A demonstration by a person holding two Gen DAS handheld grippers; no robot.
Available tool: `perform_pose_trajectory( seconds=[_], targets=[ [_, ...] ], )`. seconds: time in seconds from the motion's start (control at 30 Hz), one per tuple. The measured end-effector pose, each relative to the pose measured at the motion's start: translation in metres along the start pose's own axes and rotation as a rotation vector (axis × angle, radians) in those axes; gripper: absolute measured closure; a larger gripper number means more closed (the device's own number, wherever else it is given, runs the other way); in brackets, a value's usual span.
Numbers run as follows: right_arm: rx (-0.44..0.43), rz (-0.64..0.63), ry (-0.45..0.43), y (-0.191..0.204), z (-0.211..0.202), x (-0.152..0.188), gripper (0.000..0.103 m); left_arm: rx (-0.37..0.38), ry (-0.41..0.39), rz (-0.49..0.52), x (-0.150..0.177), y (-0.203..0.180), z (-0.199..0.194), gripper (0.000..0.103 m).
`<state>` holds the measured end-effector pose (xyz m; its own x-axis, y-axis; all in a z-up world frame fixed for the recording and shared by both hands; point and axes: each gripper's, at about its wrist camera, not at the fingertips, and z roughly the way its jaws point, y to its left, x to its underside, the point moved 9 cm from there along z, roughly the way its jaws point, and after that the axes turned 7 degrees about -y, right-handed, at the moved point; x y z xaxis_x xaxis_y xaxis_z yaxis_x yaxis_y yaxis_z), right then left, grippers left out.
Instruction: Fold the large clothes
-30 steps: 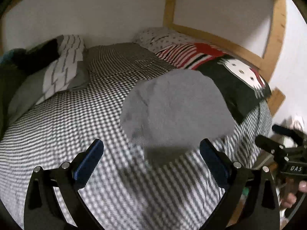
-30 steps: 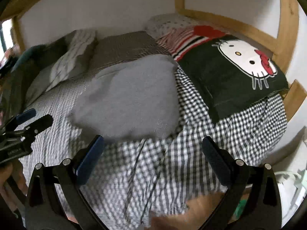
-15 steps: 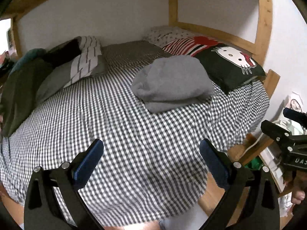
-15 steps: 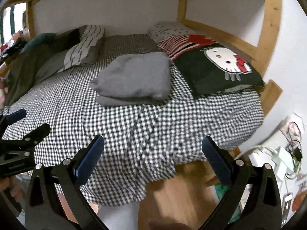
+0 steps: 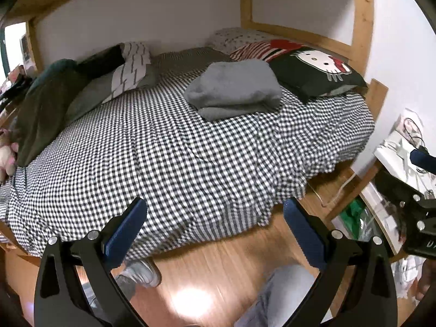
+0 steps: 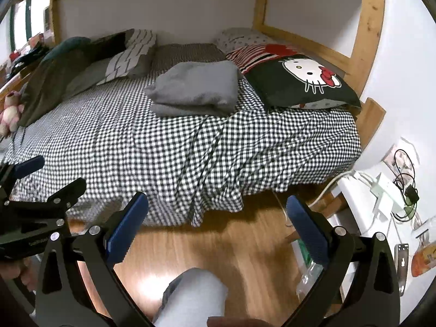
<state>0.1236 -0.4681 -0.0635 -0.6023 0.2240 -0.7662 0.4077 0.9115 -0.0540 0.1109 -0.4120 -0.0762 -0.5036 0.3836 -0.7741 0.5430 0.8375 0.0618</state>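
We see folded grey garment [image 5: 234,88] on checked bed [image 5: 163,158]; left gripper [image 5: 215,227], right gripper [image 6: 216,222] both wide, holding nothing, over floor.

Landmark: we take the bed [image 5: 169,147].
Folded garment [image 5: 234,88]: on it, far side.
Cat pillow [image 5: 316,70]: right of the garment.
Striped pillow [image 5: 128,70]: left of the garment.

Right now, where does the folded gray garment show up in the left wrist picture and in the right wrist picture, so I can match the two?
Left wrist view: the folded gray garment lies upper center, on the checkered bedspread.
Right wrist view: the garment sits upper center, slightly left of the middle.
Shared landmark: the black cat-face pillow lies just right of the garment in both views.
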Motion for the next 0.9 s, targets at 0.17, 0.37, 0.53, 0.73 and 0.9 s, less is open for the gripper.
perform_pose_trajectory(
  seconds=[0.17, 0.37, 0.53, 0.73, 0.9],
  targets=[
    [0.013, -0.029, 0.008, 0.001, -0.02, 0.02, 0.003, 0.009, 0.01, 0.012, 0.017, -0.008, -0.017, 0.004],
    [0.013, -0.028, 0.019, 0.004, -0.033, 0.038, 0.003, 0.01, 0.032, 0.016, 0.038, -0.013, -0.028, 0.004],
    [0.022, -0.038, 0.012, 0.005, -0.042, 0.043, 0.003, -0.01, 0.042, 0.019, 0.048, -0.012, -0.029, 0.004],
    [0.021, -0.033, 0.009, 0.004, -0.042, 0.044, 0.003, -0.035, 0.039, 0.027, 0.047, -0.01, -0.032, 0.004],
    [0.019, -0.036, 0.011, 0.004, -0.042, 0.047, 0.003, -0.016, 0.035, 0.012, 0.045, -0.009, -0.033, 0.004]
  ],
)
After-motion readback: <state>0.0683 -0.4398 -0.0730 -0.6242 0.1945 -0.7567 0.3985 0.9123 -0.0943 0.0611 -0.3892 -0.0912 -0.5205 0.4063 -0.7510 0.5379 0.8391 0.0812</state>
